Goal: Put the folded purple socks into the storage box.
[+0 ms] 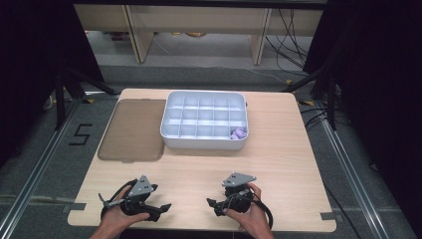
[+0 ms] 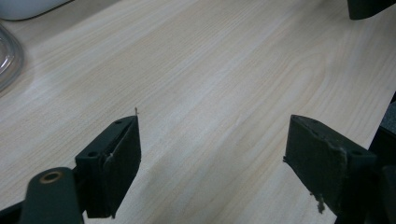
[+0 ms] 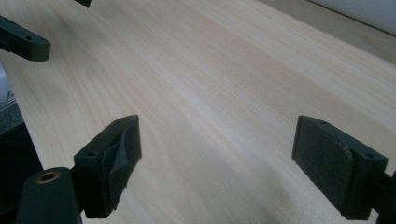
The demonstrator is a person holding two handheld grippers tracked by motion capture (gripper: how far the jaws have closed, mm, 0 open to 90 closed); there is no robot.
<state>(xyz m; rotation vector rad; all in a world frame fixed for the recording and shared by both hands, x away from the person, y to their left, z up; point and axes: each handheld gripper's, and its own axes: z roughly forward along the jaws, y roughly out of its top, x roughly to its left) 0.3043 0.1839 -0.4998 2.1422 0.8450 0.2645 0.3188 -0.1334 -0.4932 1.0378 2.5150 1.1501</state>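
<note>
My left gripper (image 1: 161,200) rests low over the front left of the wooden table (image 1: 278,164), held in a hand, with its jaws pointing right. In the left gripper view it (image 2: 215,126) is open, with bare wood between its jaws. My right gripper (image 1: 213,206) sits at the front centre-right in the other hand, jaws pointing left toward the left one. In the right gripper view it (image 3: 219,123) is also open with nothing in it. A small gap separates the two grippers.
A white compartment tray (image 1: 171,130) stands at the back centre of the table, with a small purple object (image 1: 239,133) in its near right cell. A translucent brownish lid (image 1: 133,130) lies flat to the tray's left. Black curtains and cables surround the table.
</note>
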